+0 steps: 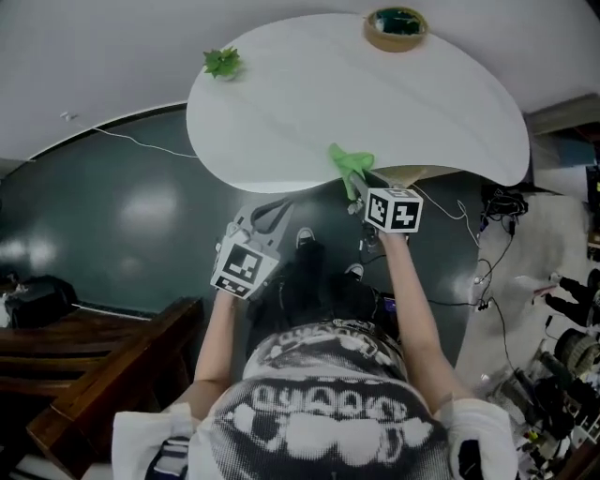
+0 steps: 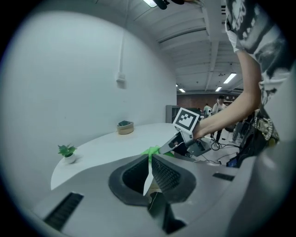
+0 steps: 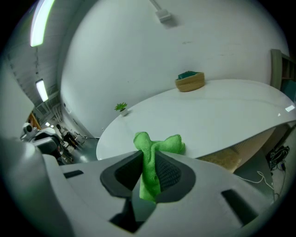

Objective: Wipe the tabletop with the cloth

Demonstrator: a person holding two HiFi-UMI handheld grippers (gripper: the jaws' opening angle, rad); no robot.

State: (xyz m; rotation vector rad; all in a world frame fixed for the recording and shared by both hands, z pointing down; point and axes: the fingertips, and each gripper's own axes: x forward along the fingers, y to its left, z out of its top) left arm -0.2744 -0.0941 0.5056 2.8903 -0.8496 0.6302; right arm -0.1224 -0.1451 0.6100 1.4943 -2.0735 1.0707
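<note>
White, rounded counter (image 1: 375,103) filling the upper centre of the head view, above a dark glossy floor (image 1: 122,225). Below it, in the lower half of the frame, the person's two bare forearms reach up toward the counter's near edge. The right gripper (image 1: 361,185) sits at that edge, just right of centre, and its jaws are clamped on the cloth (image 1: 349,161). The left gripper (image 1: 272,214) hangs lower and left of it, off the counter and over the floor. Its jaws are drawn together with only a thin sliver between them and hold nothing. The cloth is bright green, with a soft, nubbly microfibre look. It is pinched into a narrow vertical fold between the right jaws, with a short tail below them. Its free end is bunched in two lobes that appear to rest on the counter's near edge. A tan basket (image 1: 396,28) with dark green contents stands at the counter's far rim, top right of centre. A small green plant (image 1: 223,63) stands at its upper-left rim.
</note>
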